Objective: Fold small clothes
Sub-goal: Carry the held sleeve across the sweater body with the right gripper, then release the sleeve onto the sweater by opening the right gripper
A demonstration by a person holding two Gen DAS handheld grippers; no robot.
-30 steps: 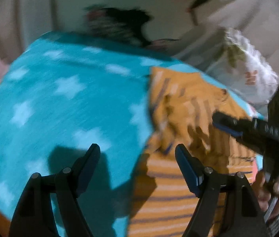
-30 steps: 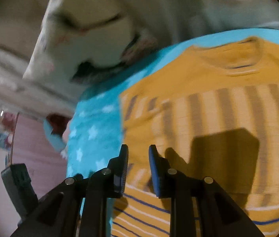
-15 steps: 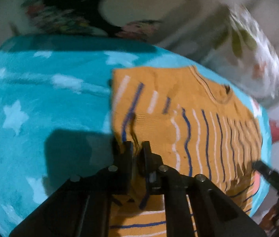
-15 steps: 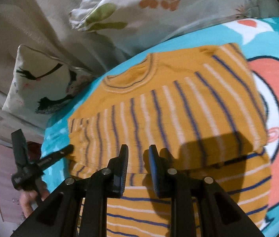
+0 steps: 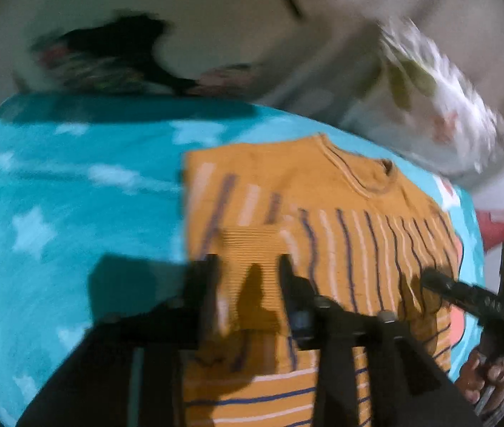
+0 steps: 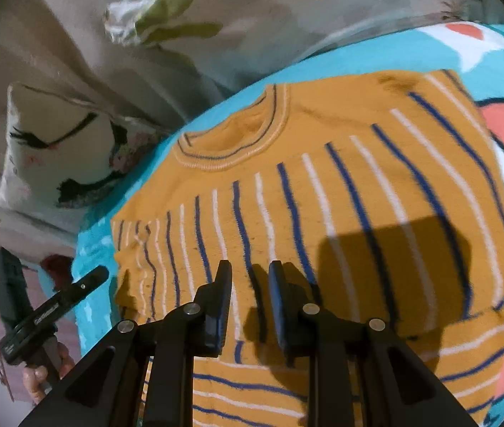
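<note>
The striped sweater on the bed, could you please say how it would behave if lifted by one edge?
The sweater would probably droop, since it is a soft knit already folded over itself. It likely grips rather than slides on the fuzzy blanket. It looks light.

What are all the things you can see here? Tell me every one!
sweater: one, orange with blue and white stripes, lying partly folded on the blanket.
blanket: one, turquoise with pale stars and a red and white picture, under the sweater.
leaf pillow: one, white with green and orange leaves, behind the sweater.
eyelash pillow: one, cream with black lashes, to the left in the right wrist view.
left claw: one, black, open over the sweater's folded sleeve.
right claw: one, black with blue pads, slightly open over the sweater's stripes.
hand: one shows in each view, holding the other claw's handle.
</note>
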